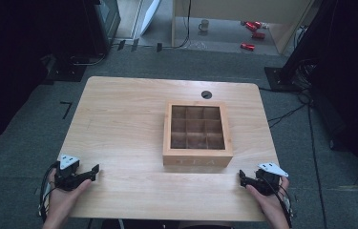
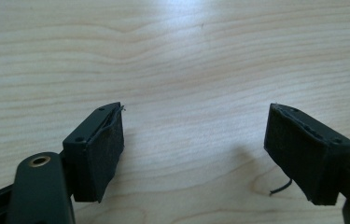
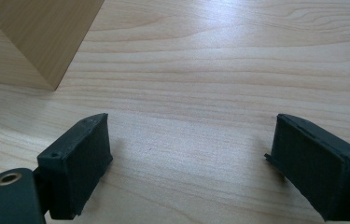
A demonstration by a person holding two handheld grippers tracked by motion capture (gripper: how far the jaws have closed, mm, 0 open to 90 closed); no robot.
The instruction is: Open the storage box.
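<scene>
A wooden tea box (image 1: 197, 134) with a windowed lid and several dark compartments sits right of the table's middle, "TEA" on its front face. Its near corner (image 3: 37, 37) shows at the upper left of the right gripper view. My left gripper (image 1: 93, 172) rests at the table's front left edge, held in a hand, jaws wide apart over bare wood (image 2: 193, 140). My right gripper (image 1: 241, 178) rests at the front right edge, just below the box's right front corner, also open with nothing between its pads (image 3: 191, 158).
The light wooden table (image 1: 119, 119) has a round cable hole (image 1: 206, 94) at the back. Beyond it on the grey floor stand a mug (image 1: 204, 25), red items (image 1: 248, 46) and dark equipment stands (image 1: 291, 67) with cables.
</scene>
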